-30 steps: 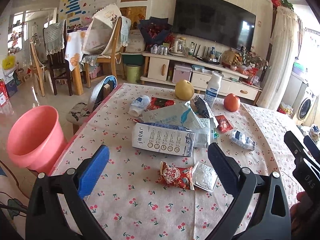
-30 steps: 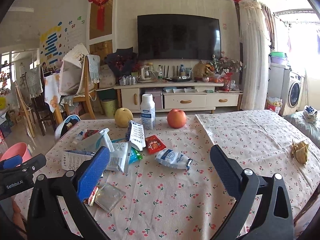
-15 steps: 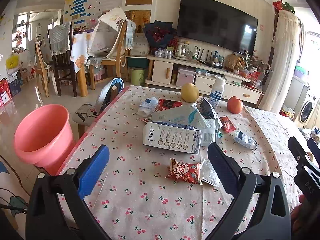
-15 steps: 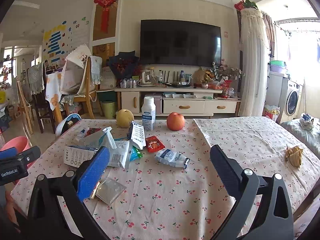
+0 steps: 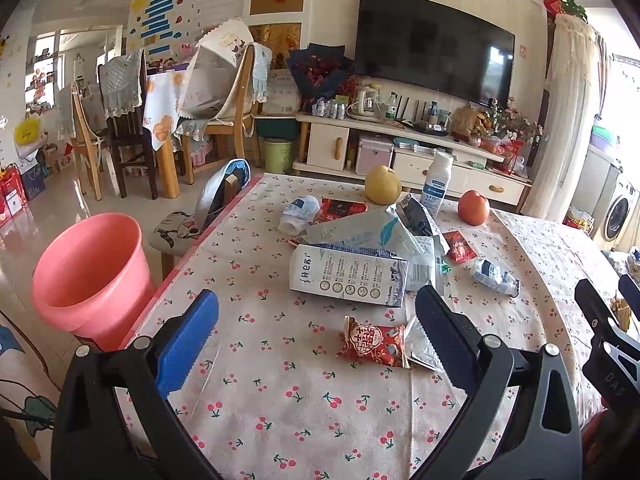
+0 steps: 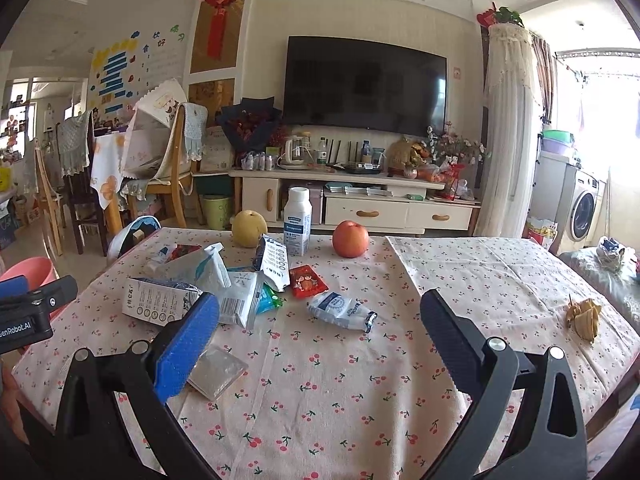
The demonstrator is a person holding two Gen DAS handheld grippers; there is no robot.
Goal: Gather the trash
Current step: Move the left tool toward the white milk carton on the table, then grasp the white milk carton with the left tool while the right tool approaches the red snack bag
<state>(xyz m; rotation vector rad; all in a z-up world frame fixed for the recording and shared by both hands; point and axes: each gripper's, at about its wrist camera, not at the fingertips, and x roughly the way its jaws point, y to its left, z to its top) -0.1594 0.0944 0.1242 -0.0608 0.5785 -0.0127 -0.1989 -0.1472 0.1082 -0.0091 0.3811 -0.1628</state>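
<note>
Trash lies on the cherry-print table [image 5: 280,392]: a flattened white milk carton [image 5: 348,274], a red snack wrapper [image 5: 374,342], a silver foil packet [image 5: 420,346], a small white pouch [image 5: 494,276] and crumpled white bags [image 5: 360,232]. A pink bucket [image 5: 86,272] stands on the floor left of the table. My left gripper [image 5: 316,332] is open and empty, above the table's near edge, just short of the red wrapper. My right gripper [image 6: 320,336] is open and empty, short of the white pouch [image 6: 340,312]; the carton [image 6: 160,304] lies to its left.
A yellow pear [image 5: 383,189], a white bottle [image 5: 438,182] and a red apple [image 5: 473,208] stand at the table's far side. A banana peel [image 6: 584,318] lies near the right edge. Chairs, a TV cabinet and a green bin [image 5: 278,155] stand beyond.
Both grippers have pulled back and risen slightly, so the table and trash look a little farther away. Both stay open. Nothing on the table has moved.
</note>
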